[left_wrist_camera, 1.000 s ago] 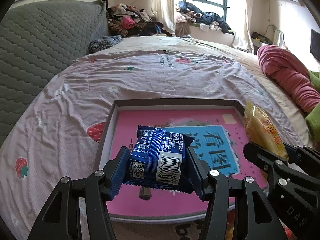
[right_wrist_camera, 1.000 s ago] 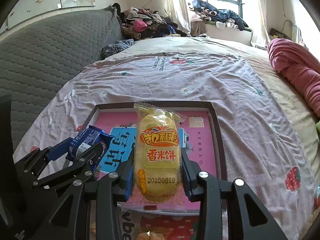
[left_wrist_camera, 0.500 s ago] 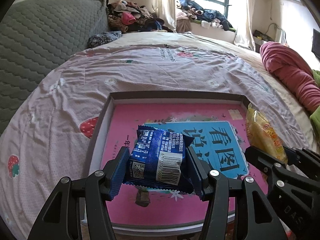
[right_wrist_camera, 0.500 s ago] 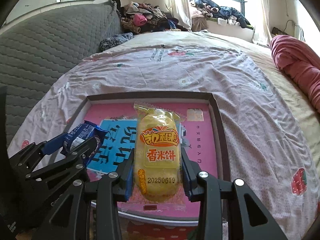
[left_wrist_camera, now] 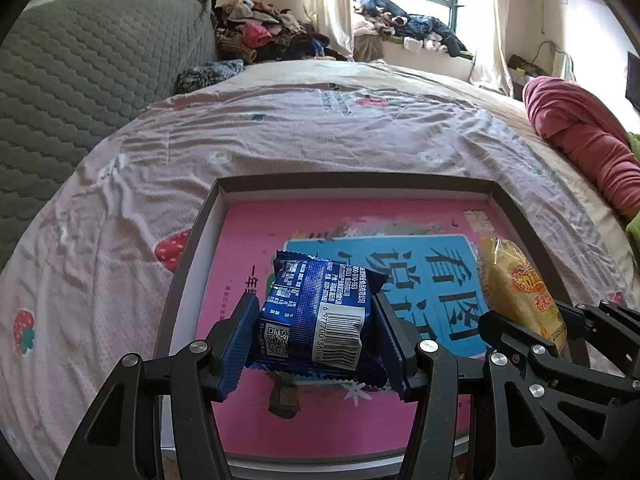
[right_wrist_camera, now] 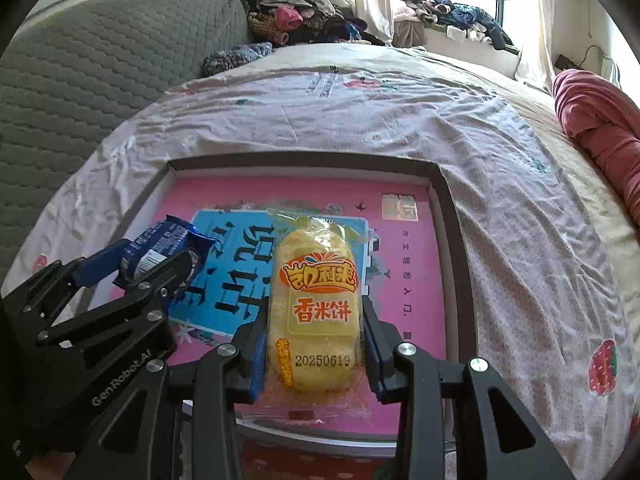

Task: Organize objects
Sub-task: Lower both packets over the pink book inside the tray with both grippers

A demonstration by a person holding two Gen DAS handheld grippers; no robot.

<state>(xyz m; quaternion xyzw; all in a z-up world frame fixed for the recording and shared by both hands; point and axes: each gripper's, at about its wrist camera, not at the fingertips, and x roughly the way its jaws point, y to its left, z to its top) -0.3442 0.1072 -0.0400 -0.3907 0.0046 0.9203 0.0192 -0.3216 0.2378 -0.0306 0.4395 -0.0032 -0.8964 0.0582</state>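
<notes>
**A:** status on both hands?

**B:** Left gripper (left_wrist_camera: 318, 334) is clamped on the blue snack packet (left_wrist_camera: 316, 320). Both blue pads press its sides, barcode and QR code face up toward my camera. The packet sits level between the fingers, held above the tray (left_wrist_camera: 360, 184), over the near-left part of the pink floor. Can't tell whether its underside touches the floor.

**A:** right?

**B:** Right gripper (right_wrist_camera: 314, 346) is closed around the yellow rice cake pack (right_wrist_camera: 314, 304). It lies lengthwise along the fingers, label up, date stamp at the near end between the pads. The far end sticks out well past the fingertips, over the blue printed panel (right_wrist_camera: 232, 276) on the tray floor.

**A:** relative position of the two?

**B:** Side by side, both over the near half of the tray. In the left view the right gripper (left_wrist_camera: 568, 332) is just to my right with the yellow pack (left_wrist_camera: 516, 284) poking forward near the tray's right wall. In the right view the left gripper (right_wrist_camera: 132, 280) is at lower left with the blue packet (right_wrist_camera: 164, 248) in it. The packs are apart, not touching.

**A:** surroundings?

**B:** Tray is a shallow box with a dark rim, lying on a strawberry-print bedsheet (left_wrist_camera: 120, 208). Grey quilted headboard (left_wrist_camera: 80, 80) at left, clothes pile (left_wrist_camera: 260, 40) in the far corner, red blanket (left_wrist_camera: 580, 136) at right.
</notes>
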